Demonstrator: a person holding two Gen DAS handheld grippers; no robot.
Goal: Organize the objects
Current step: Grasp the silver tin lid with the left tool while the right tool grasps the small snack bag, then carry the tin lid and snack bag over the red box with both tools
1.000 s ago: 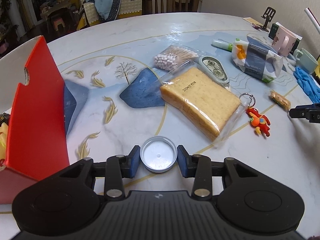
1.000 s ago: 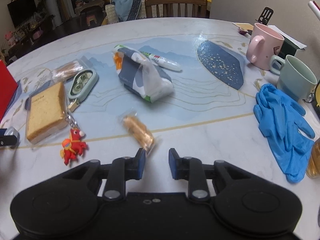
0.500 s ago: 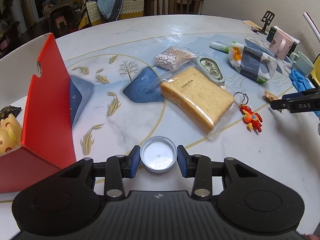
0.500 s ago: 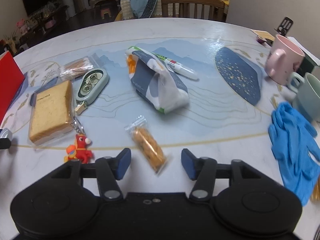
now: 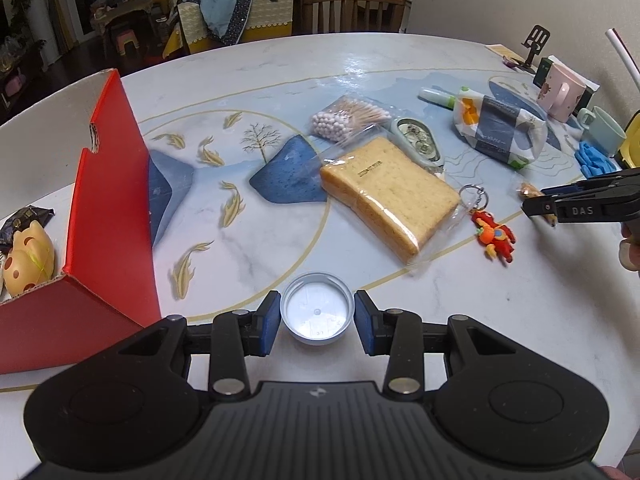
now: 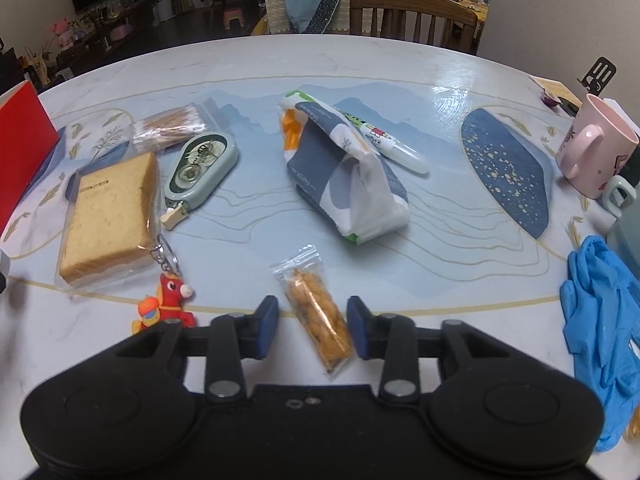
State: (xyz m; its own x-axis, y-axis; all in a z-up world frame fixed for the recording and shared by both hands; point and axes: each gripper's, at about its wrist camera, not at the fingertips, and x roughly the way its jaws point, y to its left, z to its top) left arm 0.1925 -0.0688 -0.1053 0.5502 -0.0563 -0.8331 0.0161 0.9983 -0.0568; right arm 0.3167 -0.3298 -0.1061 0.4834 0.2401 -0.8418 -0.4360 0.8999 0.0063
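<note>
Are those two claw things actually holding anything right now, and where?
Left gripper grips the white lid by its opposite rim edges. Right gripper is closing around the snack packet, not yet pressing it.

Bread (image 5: 390, 192) lies between box (image 5: 108, 216) and keychain (image 5: 494, 234); cotton swabs (image 5: 348, 118) behind.

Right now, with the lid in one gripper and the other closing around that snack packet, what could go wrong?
The right gripper is closing with the snack packet lying slantwise between its fingers; the pads do not yet press it, and may catch only loose wrapper, so it could slip.

The red horse keychain sits just beside that gripper's left finger and could get nudged.

The left gripper holds the white lid only by its rim, so it might pop out on the way to the red box.
</note>
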